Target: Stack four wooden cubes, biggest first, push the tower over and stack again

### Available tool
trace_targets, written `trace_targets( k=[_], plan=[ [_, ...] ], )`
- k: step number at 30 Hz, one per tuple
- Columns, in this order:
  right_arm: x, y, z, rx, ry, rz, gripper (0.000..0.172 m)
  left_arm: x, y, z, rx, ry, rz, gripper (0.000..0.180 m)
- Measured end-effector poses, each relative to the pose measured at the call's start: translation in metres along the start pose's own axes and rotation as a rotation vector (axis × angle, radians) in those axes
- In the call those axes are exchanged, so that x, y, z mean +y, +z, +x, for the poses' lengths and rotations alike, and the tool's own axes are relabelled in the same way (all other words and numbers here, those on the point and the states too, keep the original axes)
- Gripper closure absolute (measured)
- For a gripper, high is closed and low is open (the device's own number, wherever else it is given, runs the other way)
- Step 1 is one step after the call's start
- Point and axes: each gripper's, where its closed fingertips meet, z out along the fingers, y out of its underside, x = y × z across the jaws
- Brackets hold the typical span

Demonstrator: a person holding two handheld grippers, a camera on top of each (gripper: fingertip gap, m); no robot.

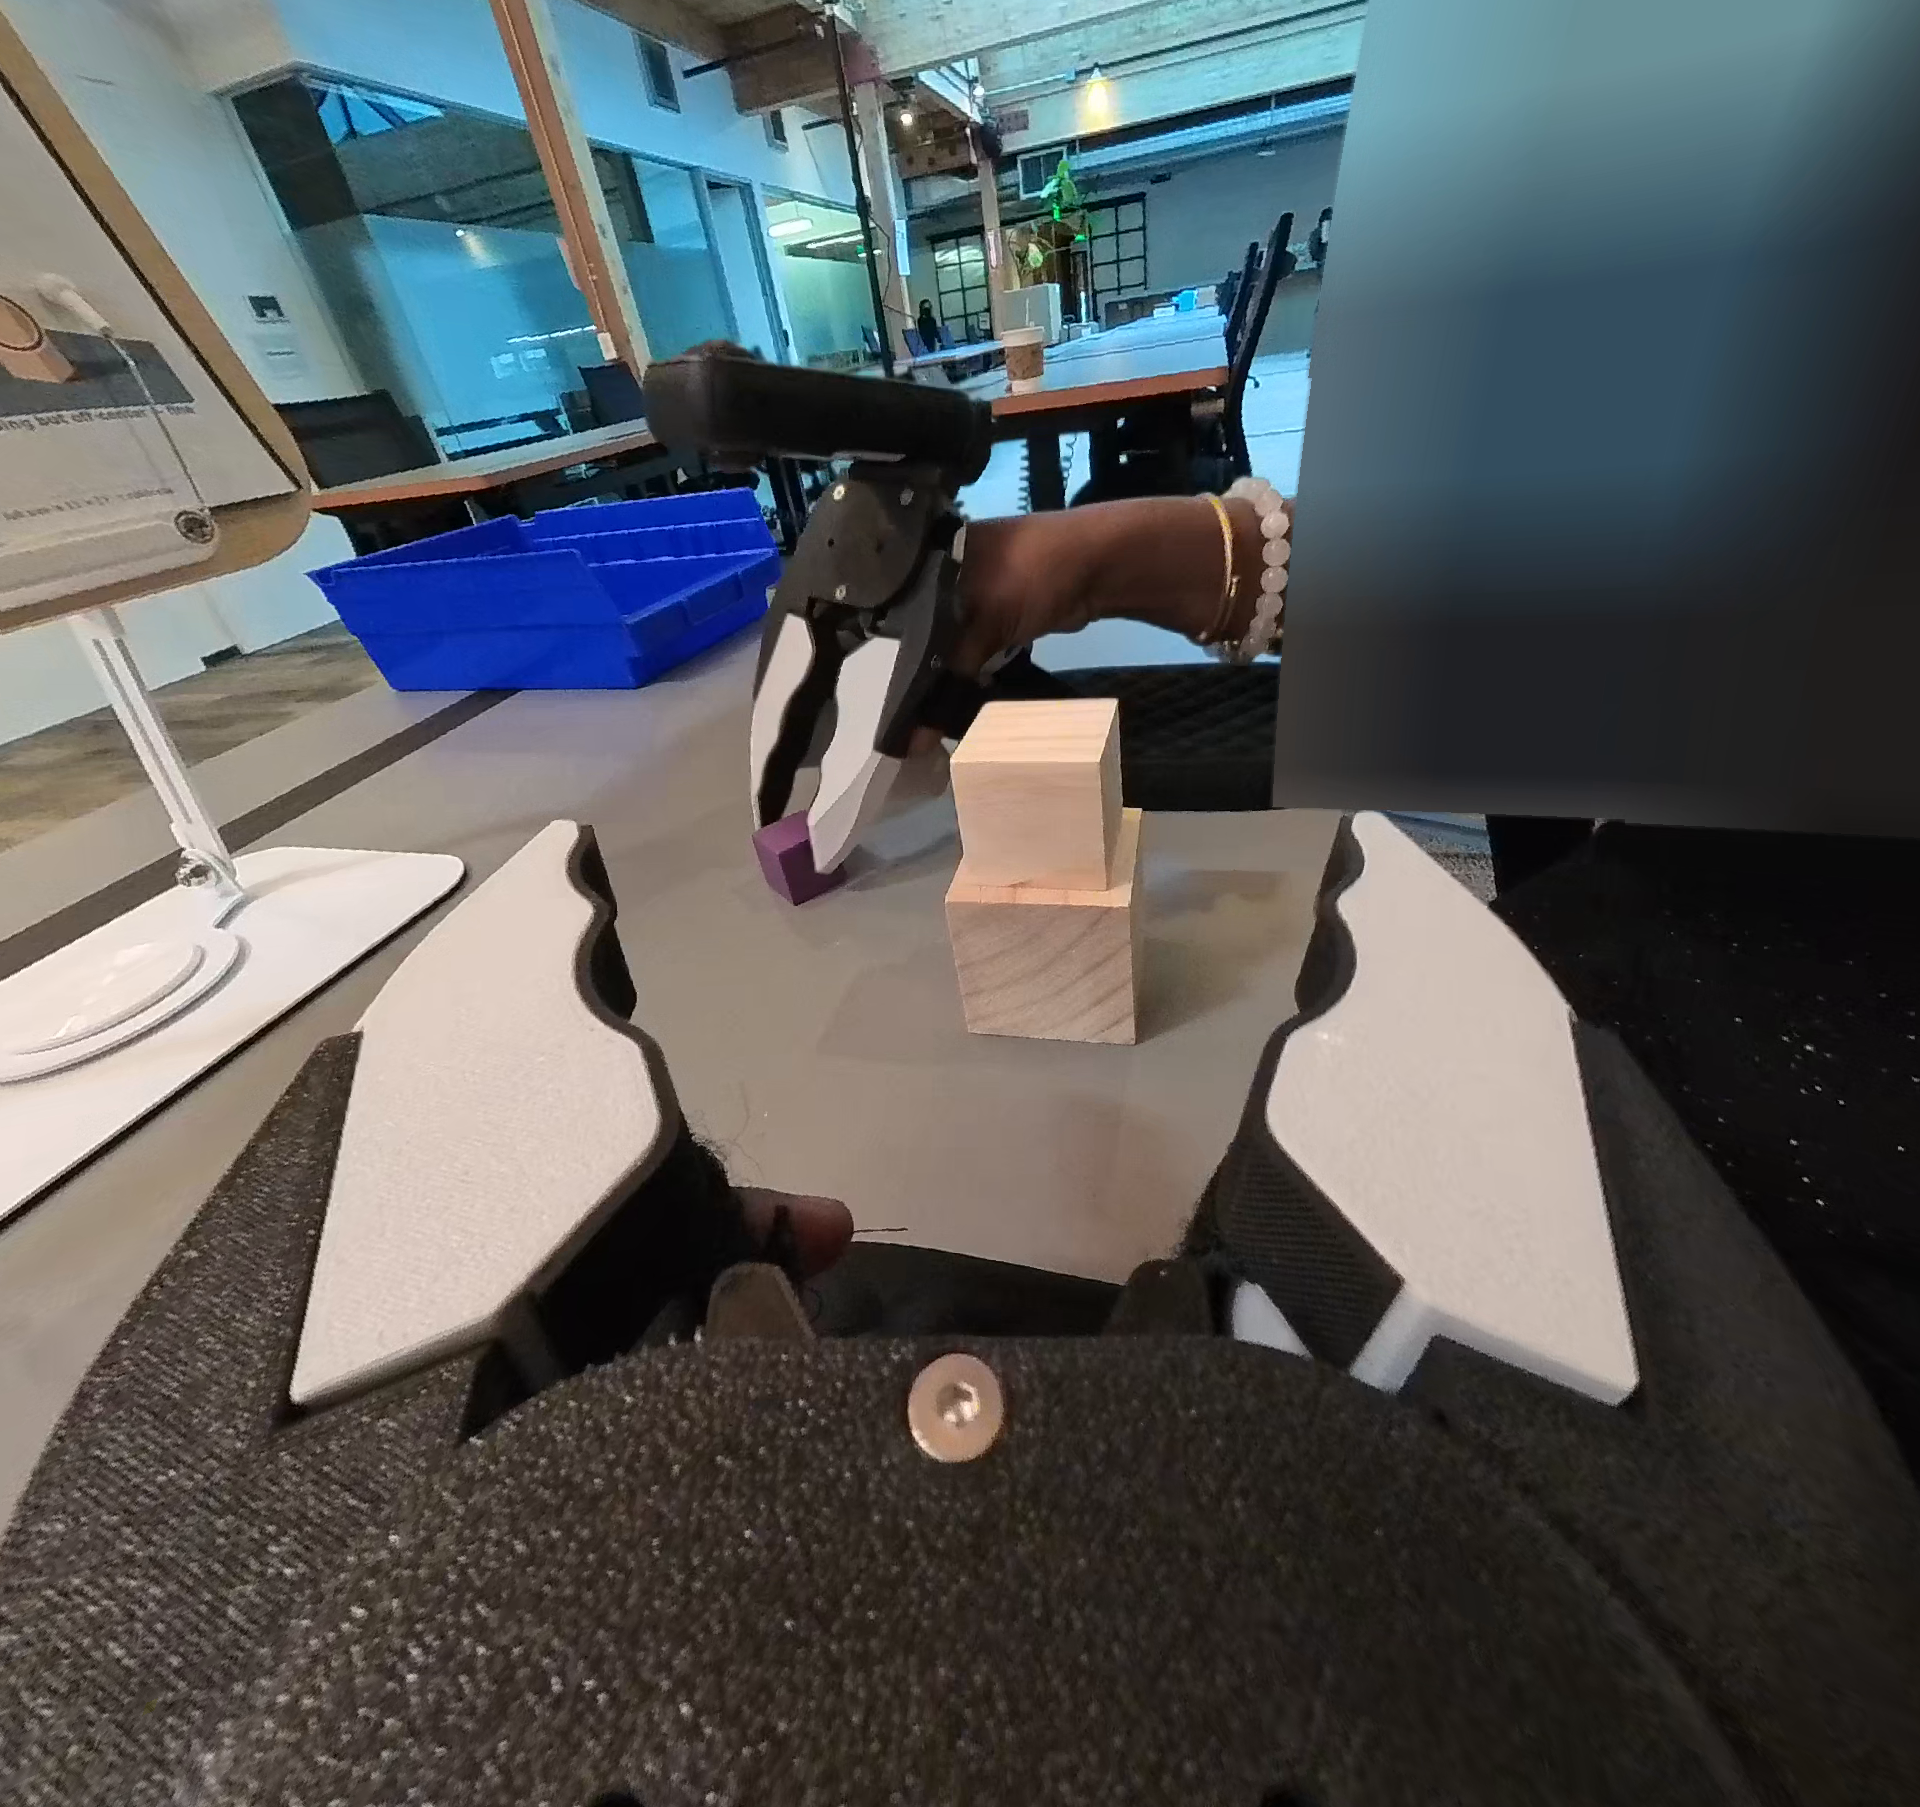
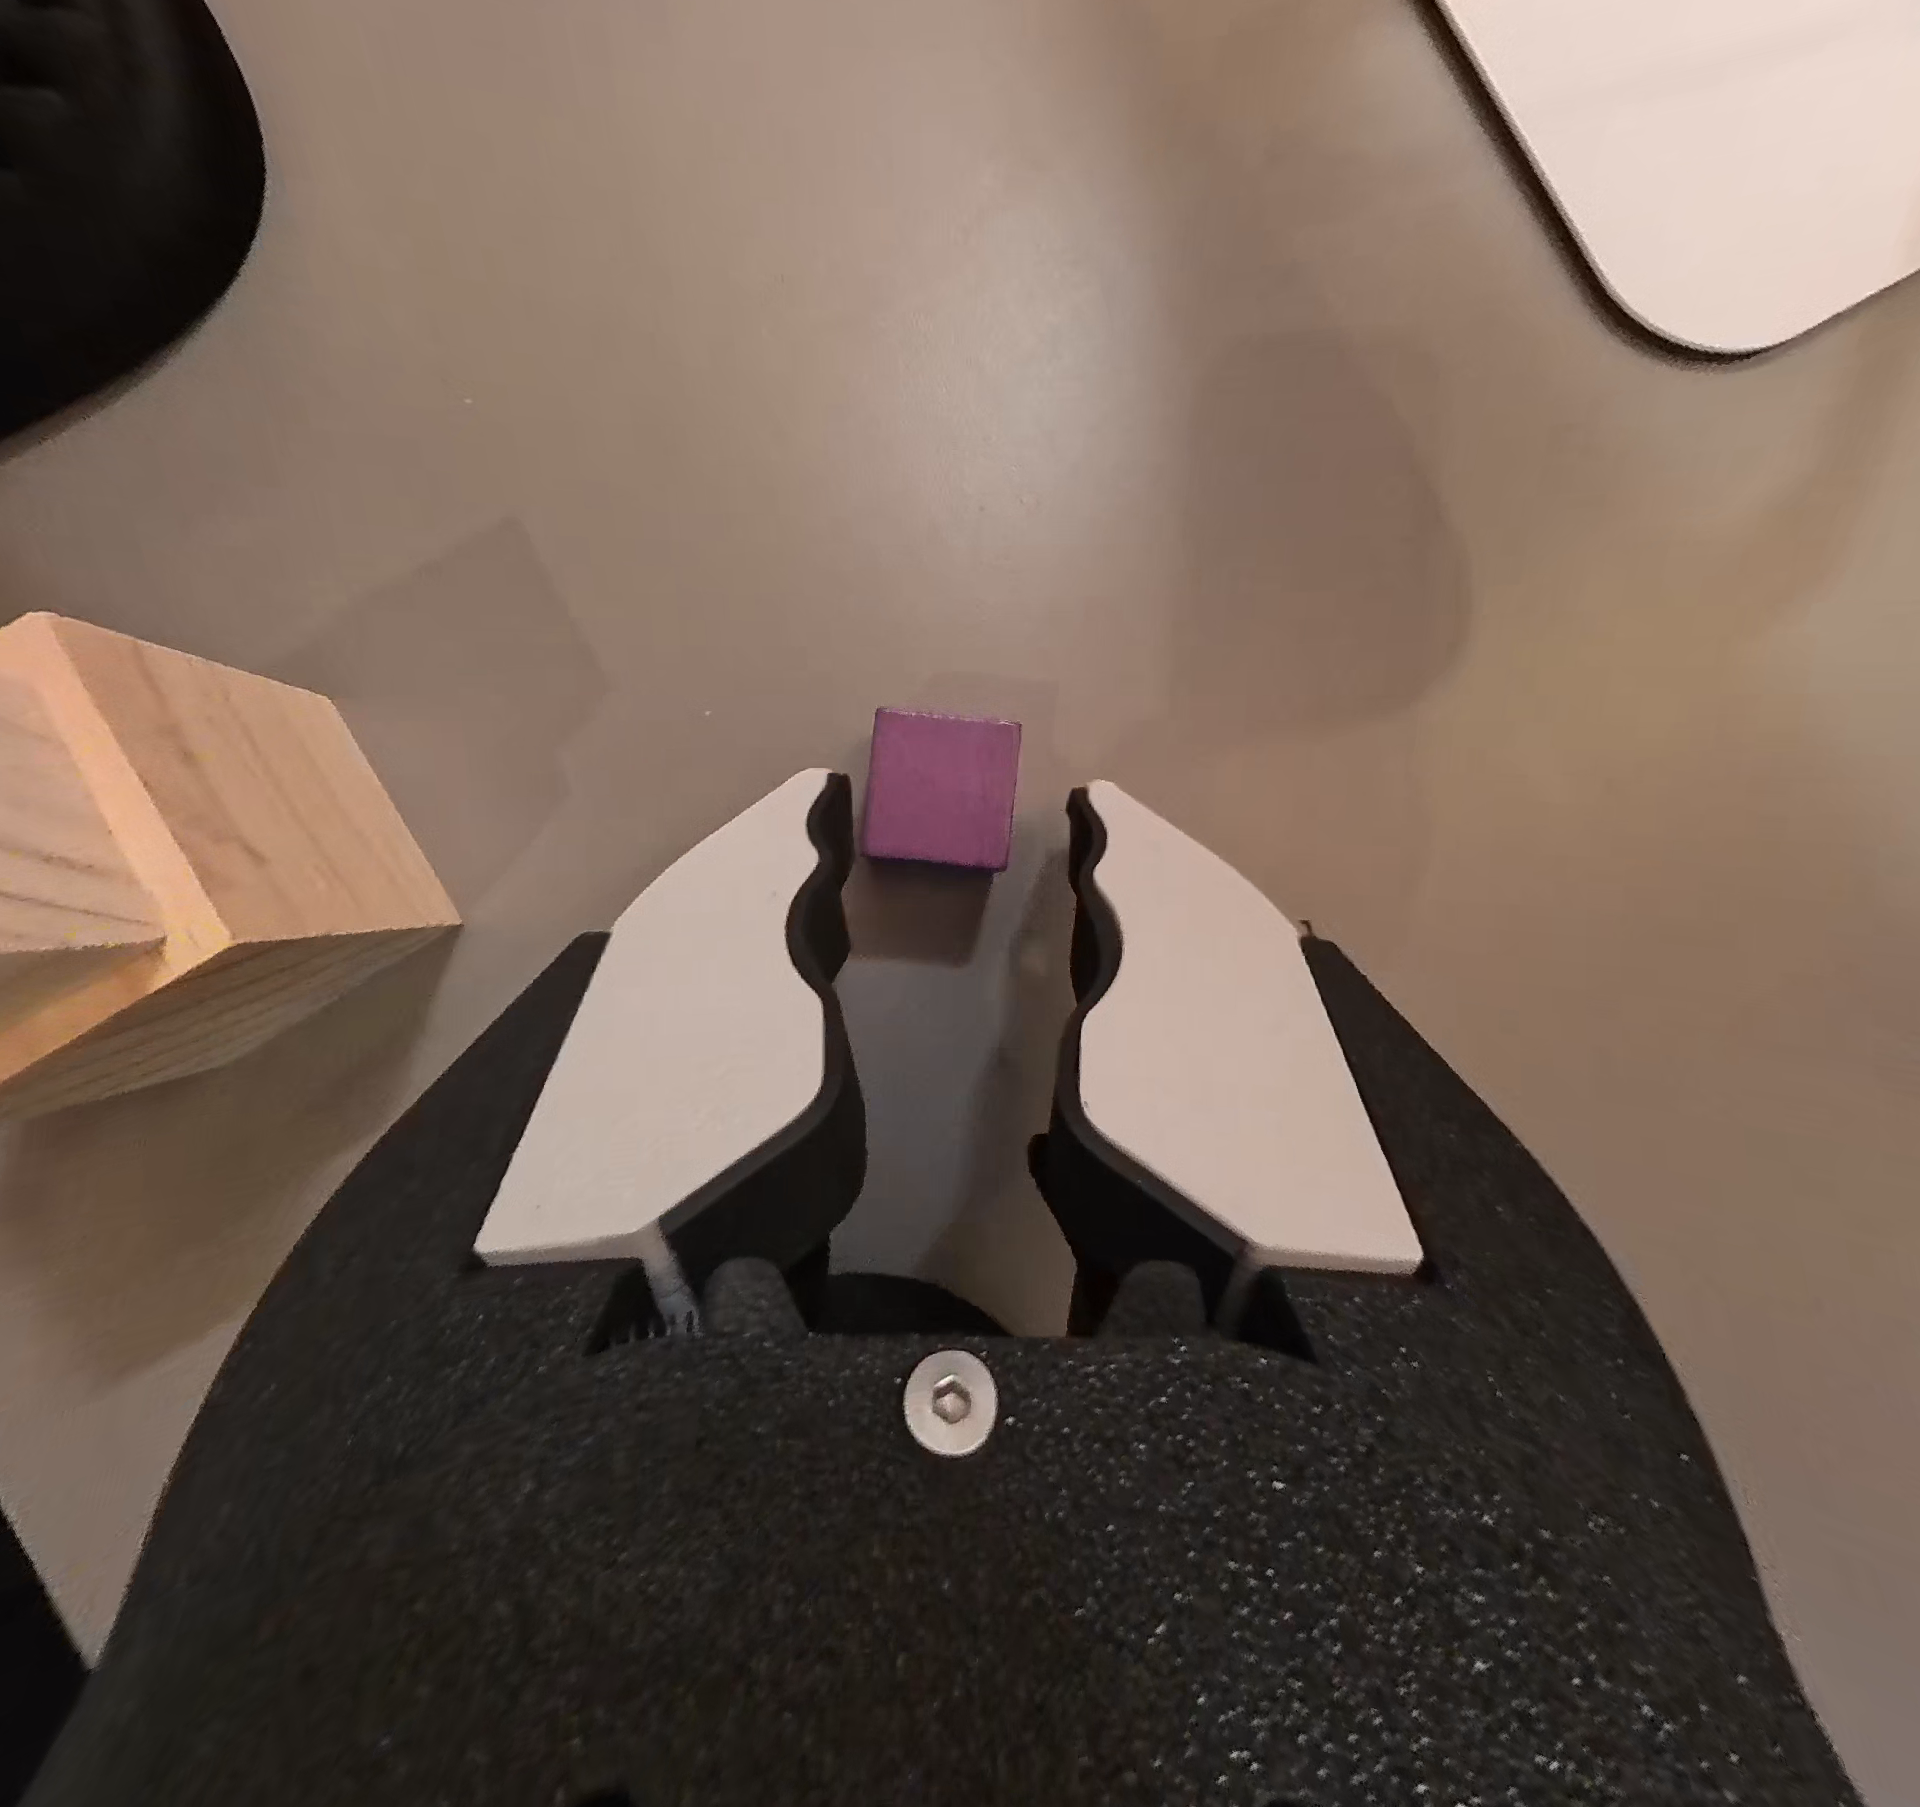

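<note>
Resting on grey table [image 2: 935, 303]: small purple cube [image 2: 938, 789], flanked by right gripper [image 2: 948, 801].
Its fingers are seen parted, a gap visible at one pad, cube unclamped. Two stacked wooden blocks [image 1: 1044, 884] are placed just beside. Left gripper [image 1: 966, 884] is held spread wide, bare, near blocks. Blue bin [image 1: 561, 604] is noted behind.

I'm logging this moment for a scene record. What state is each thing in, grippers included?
Left gripper: open wide, nothing between its fingers.
Right gripper: open, fingertips astride the purple cube, one pad clearly apart from it.
Purple cube: resting on the table.
Wooden blocks: stacked, upper one offset.
Blue bin: upright on the table.
</note>
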Motion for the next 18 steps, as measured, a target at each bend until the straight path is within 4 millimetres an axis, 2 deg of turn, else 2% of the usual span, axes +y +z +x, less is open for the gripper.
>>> trace_targets(
  k=[2,4,7,14,16,18],
  plan=[
    [0.0,0.002,-0.003,-0.017,-0.005,0.002,0.145,0.0,0.0,0.0,-0.004,0.001,0.002,0.055],
    [-0.003,-0.002,-0.007,-0.042,-0.009,0.02,0.145,0.0,0.0,0.0,-0.007,0.003,0.001,0.056],
    [-0.015,-0.022,-0.016,-0.065,-0.051,0.076,0.145,0.0,0.0,-0.001,-0.007,-0.003,0.001,0.056],
    [-0.049,-0.094,-0.067,-0.22,-0.176,0.163,0.145,0.0,0.0,-0.001,-0.005,-0.002,0.004,0.058],
    [-0.054,-0.106,-0.087,-0.274,-0.226,0.17,0.145,0.0,0.0,-0.001,-0.005,0.0,0.0,0.058],
    [-0.056,-0.11,-0.105,-0.321,-0.271,0.168,0.145,0.0,0.001,-0.001,-0.006,0.003,-0.001,0.058]
  ],
)
